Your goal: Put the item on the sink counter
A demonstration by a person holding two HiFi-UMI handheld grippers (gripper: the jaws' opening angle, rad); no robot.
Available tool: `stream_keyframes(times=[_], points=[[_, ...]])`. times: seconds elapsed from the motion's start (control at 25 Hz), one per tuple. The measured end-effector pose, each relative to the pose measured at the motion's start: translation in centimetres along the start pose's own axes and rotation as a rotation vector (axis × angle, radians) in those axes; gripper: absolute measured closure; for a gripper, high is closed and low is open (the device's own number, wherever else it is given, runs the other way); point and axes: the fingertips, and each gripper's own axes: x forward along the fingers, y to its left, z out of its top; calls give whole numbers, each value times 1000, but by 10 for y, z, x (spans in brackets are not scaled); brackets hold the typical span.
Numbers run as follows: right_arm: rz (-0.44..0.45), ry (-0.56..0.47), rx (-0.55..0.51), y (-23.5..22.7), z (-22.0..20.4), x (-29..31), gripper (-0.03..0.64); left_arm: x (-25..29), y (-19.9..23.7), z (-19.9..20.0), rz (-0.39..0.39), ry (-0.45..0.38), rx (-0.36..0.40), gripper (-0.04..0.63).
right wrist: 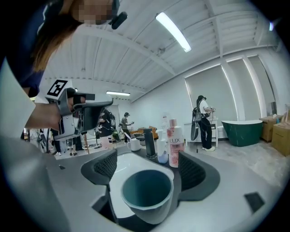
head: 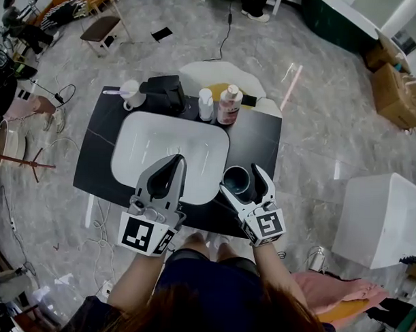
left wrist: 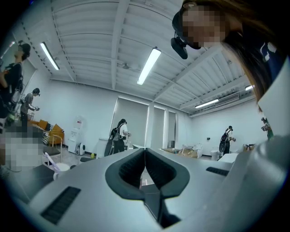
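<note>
Right gripper [right wrist: 148,166], wide open, straddles the teal cup [right wrist: 147,192], seemingly without touching.

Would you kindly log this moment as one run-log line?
left claw: shut, empty | right claw: open around cup | cup: upright on sink counter beside basin

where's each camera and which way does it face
Head view: head-mounted, steeply down at the sink counter; left gripper, right gripper, forearms show.
Left gripper view: on left gripper, level across the room; shut fingers show.
Right gripper view: on right gripper, over the basin; open fingers flank the cup.
Shared: cup, in head and right gripper views.
</note>
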Motion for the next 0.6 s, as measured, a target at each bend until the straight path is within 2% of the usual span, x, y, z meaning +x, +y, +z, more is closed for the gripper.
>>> stream_keyframes(times=[0.2,0.32,0.52,0.6], points=[[-52,-47,-30,-11,36,-16,286,-3,-2,16,13,-26,10,572],[-118,-106,-40,-25,61,-28,419,-4,-3,26,16,-49,16,572],[-167,-197,-31,-41,110,-53,511,-5,-6,44,29,-73,34,572],[-176,-232,-34,-43,129,-61,568,-4,-8,50,32,-80,42,572]])
